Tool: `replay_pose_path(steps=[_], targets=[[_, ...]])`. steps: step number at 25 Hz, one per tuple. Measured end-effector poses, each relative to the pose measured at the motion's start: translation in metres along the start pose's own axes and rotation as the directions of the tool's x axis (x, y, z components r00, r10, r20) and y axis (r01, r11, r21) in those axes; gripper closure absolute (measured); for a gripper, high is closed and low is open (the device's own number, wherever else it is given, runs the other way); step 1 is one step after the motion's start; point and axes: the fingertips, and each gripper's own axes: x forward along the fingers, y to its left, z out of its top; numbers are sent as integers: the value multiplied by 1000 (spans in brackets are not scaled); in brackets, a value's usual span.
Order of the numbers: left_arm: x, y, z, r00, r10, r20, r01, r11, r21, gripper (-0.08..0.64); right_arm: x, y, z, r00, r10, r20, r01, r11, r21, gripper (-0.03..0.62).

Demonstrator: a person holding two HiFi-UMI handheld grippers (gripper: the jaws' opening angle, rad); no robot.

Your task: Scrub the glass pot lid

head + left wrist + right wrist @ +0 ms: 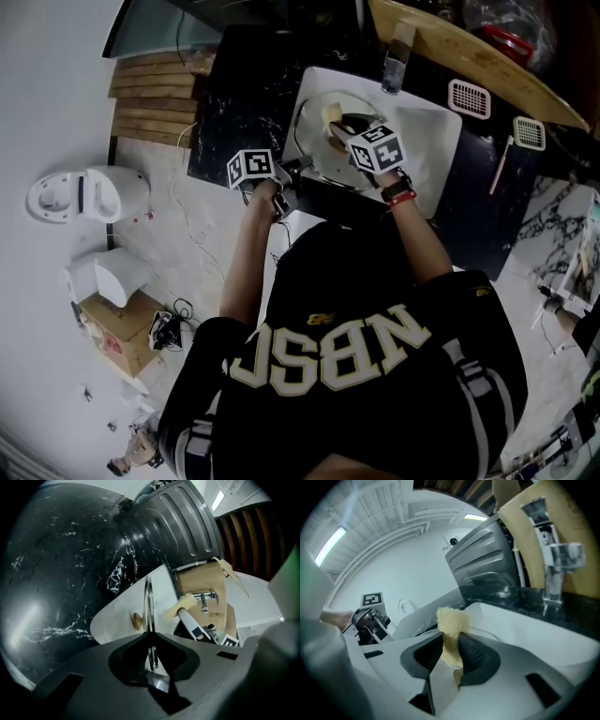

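The glass pot lid (pixel 317 142) stands on edge over the white sink (pixel 433 131). My left gripper (pixel 292 172) is shut on its metal rim at the lid's left side. In the left gripper view the rim (pixel 149 616) runs edge-on between the jaws of that gripper (pixel 150 644), and the lid's brown knob (pixel 136 619) shows to the left of it. My right gripper (pixel 339 131) is shut on a yellow sponge (pixel 450 623), which sticks out past its fingertips. The sponge (pixel 330 116) is at the lid's glass face, on the side away from the knob.
A faucet (pixel 397 54) stands at the sink's far rim, with black marble counter (pixel 244 94) around the basin. Two white grilles (pixel 469 97) lie on the counter to the right. A wooden board (pixel 487 56) is propped at the back.
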Motion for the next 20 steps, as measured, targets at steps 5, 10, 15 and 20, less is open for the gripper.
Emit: replay_pose_path(steps=[5,10,15,20], targets=[[-4,-8,-9,999,-5,48,5,1000,6,500,32,32,0,991,120,-51,-124,989,-79,481],[-6,-8,-17,996,-27,84,28,1000,-7,500,47,63,-3,973,210,-101,-224,960,-167,486],[0,-3,-28,993,-55,105,58,998,-26,500,65,63,-17,961,231,-151,-262,936,-234,497],[2,-2,-29,990,-54,128,57,998,-17,502,74,53,-17,967,221,-129,-247,938,-245,501]])
